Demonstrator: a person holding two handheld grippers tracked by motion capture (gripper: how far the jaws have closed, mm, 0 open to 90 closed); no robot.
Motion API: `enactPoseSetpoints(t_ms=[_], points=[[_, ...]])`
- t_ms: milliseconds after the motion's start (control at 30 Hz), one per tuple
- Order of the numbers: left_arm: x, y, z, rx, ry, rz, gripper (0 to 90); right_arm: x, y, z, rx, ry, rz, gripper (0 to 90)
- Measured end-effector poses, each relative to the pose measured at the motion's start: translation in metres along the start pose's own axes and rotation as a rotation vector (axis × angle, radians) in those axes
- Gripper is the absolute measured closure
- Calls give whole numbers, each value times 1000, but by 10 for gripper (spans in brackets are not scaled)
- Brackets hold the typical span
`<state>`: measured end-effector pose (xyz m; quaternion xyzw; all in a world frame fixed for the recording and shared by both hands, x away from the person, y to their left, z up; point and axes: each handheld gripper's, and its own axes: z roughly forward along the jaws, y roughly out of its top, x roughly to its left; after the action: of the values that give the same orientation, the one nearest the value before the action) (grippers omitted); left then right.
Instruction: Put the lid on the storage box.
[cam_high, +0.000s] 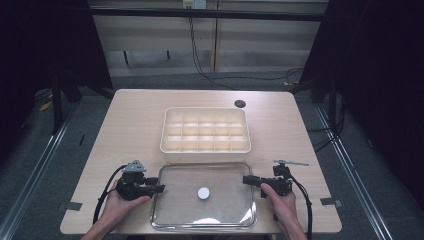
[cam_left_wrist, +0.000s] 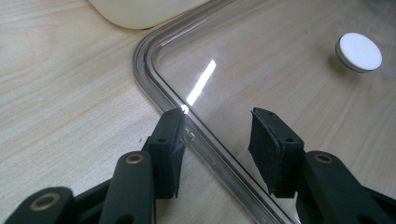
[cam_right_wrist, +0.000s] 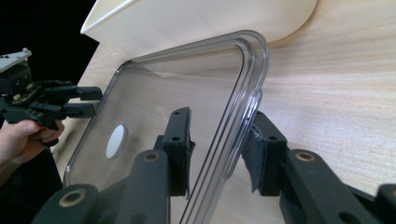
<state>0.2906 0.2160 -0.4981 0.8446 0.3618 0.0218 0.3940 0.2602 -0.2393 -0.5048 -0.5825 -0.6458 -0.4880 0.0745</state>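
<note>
1. The left gripper (cam_high: 161, 189) sits at the lower left of the high view, held level, pointing toward frame centre, jaws apart.
2. The right gripper (cam_high: 245, 179) sits at the lower right, pointing left toward frame centre, jaws part open.
3. Both forearms enter from the bottom edge.

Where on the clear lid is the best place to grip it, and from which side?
By the raised rim of the clear lid at its two short ends, coming in level from left and right. It lies flat, and the white knob is small. The left gripper and right gripper already straddle that rim, one jaw over the lid, one outside.
</note>
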Motion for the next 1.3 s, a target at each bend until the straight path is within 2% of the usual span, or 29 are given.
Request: enactPoseSetpoints(t_ms=[200, 233, 267, 300, 333, 367, 533, 633, 767, 833, 933, 1067, 1100, 1300], points=[[1, 0, 0, -5, 10, 0, 539, 0, 2, -2, -15, 31, -6, 696], [1, 0, 0, -5, 9, -1, 539, 0, 2, -3, -30, 41, -4, 709], [1, 0, 1, -9, 10, -3, 503, 2, 2, -5, -60, 44, -17, 723], [1, 0, 1, -9, 10, -3, 480, 2, 2, -5, -60, 44, -17, 723], [2, 0, 0, -11, 21, -9, 442, 6, 3, -7, -79, 13, -52, 731], [2, 0, 0, -11, 21, -9, 432, 6, 3, -7, -79, 13, -52, 731], [5, 1, 0, -15, 2, -32, 378, 7, 3, -9, -91, 39, -48, 741], [7, 1, 0, -16, -25, -51, 346, 7, 3, -9, -96, 51, -51, 746], [8, 1, 0, -16, -36, -64, 321, 8, 4, -10, -94, 50, -58, 747], [8, 1, -1, -13, -41, -66, 326, 8, 4, -10, -99, 56, -64, 746], [8, 1, 0, -15, -80, -79, 360, 9, 4, -11, -102, 61, -82, 746], [9, 2, -1, -21, -82, -77, 366, 9, 4, -11, -101, 57, -85, 745], [9, 2, -2, -28, -87, -88, 376, 9, 4, -11, -101, 55, -84, 743], [7, 5, -9, -67, -97, -73, 438, 11, 5, -11, -105, 33, -105, 739]])
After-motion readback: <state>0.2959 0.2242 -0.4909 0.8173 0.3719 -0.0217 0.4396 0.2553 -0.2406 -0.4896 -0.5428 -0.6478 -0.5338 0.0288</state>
